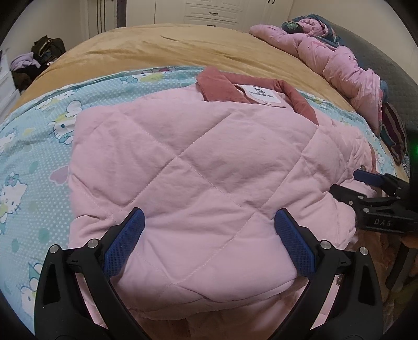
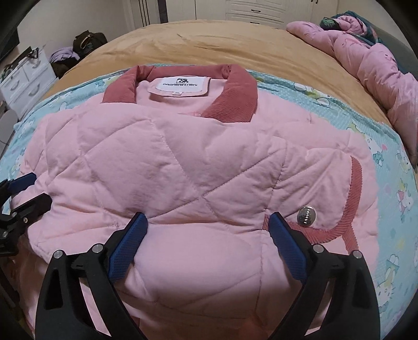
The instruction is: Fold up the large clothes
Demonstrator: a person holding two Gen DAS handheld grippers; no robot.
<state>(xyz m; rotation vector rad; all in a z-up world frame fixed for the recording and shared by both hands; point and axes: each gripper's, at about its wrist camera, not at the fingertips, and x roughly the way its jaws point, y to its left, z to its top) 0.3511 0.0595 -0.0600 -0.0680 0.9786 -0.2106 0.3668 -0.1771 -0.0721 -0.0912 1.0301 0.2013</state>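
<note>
A pink quilted jacket (image 1: 188, 167) lies folded into a thick bundle on a blue cartoon-print sheet (image 1: 34, 162). It has a dark pink corduroy collar (image 2: 230, 89), a white label (image 2: 180, 83) and a silver snap button (image 2: 306, 215) on a corduroy-trimmed cuff. My left gripper (image 1: 209, 222) is open, its blue pads over the near edge of the bundle. My right gripper (image 2: 207, 226) is open too, its blue pads over the near edge by the cuff. The right gripper also shows in the left wrist view (image 1: 347, 185). The left gripper shows at the left of the right wrist view (image 2: 26, 188).
A tan blanket (image 1: 169, 49) covers the bed behind the sheet. A crumpled pink duvet (image 1: 347, 68) lies along the right side. A dark bag and purple clothes (image 1: 39, 57) sit at the far left, with white drawers (image 2: 23, 83) beside them. White cabinets (image 1: 211, 13) stand behind the bed.
</note>
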